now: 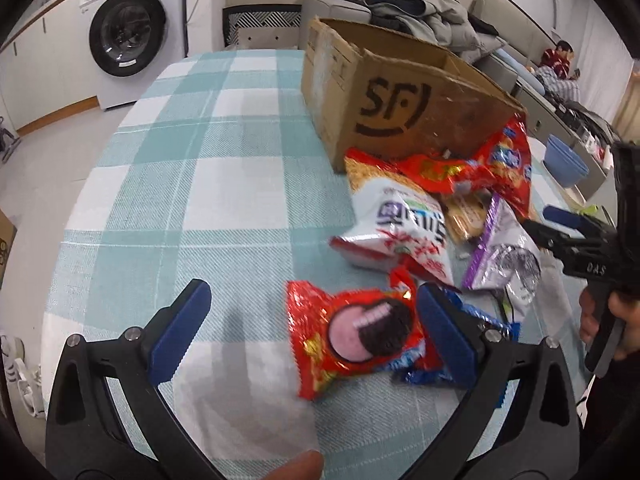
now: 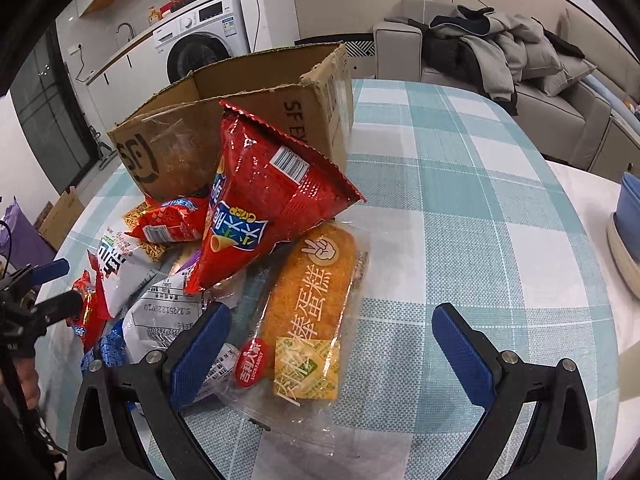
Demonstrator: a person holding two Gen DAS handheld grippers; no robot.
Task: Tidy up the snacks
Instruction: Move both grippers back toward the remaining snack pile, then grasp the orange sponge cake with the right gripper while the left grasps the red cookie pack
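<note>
A pile of snack packets lies on the checked tablecloth beside an open cardboard box (image 1: 400, 92), which also shows in the right wrist view (image 2: 240, 108). My left gripper (image 1: 316, 330) is open over a red packet with a mouth picture (image 1: 352, 336); the packet lies between the fingers, near the right one. My right gripper (image 2: 332, 344) is open around a clear-wrapped yellow cake bar (image 2: 312, 304). A big red crisp bag (image 2: 260, 204) leans on the box behind it. The right gripper also shows in the left wrist view (image 1: 560, 224), open.
A white and blue packet (image 1: 400, 228), a purple and silver packet (image 1: 504, 256) and more red bags (image 1: 492, 164) lie in the pile. Blue bowls (image 2: 628, 208) stand at the table's right edge. A washing machine (image 1: 132, 28) and a sofa with clothes (image 2: 500, 52) are behind.
</note>
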